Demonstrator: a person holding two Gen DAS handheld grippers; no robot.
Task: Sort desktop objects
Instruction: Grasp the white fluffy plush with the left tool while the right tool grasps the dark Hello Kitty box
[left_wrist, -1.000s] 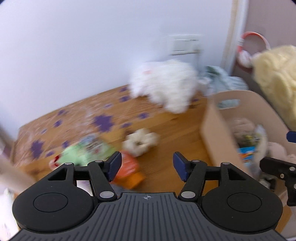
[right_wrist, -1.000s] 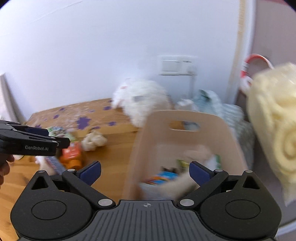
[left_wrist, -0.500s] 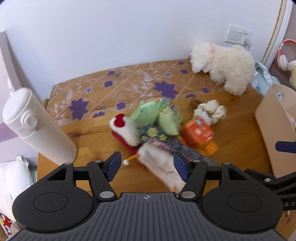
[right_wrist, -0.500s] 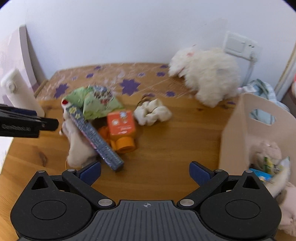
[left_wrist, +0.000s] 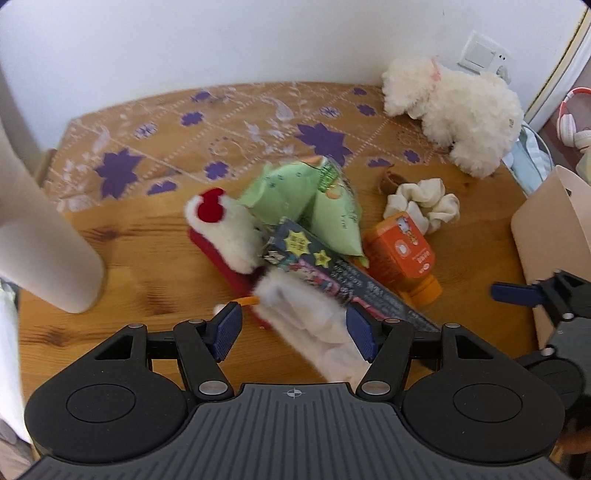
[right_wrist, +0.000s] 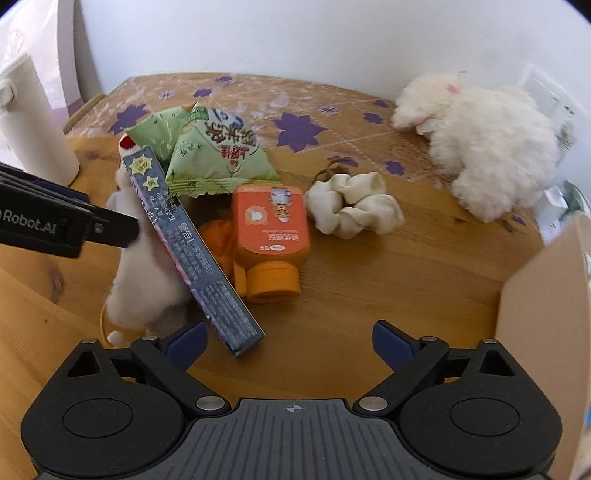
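A pile lies mid-table: a white plush toy with a red heart, green snack bags, a long dark box, an orange bottle and a cream scrunchie. My left gripper is open, its jaws either side of the white plush's near end. My right gripper is open and empty, just before the dark box and the orange bottle. The left gripper shows at the right wrist view's left edge, against the plush.
A big white fluffy toy lies at the back right. A beige storage box stands at the right edge, also in the right wrist view. A white flask stands at the left. Wall behind the table.
Both grippers swung left from the beige box to the pile and came closer and lower over it. The left gripper now straddles the white plush.
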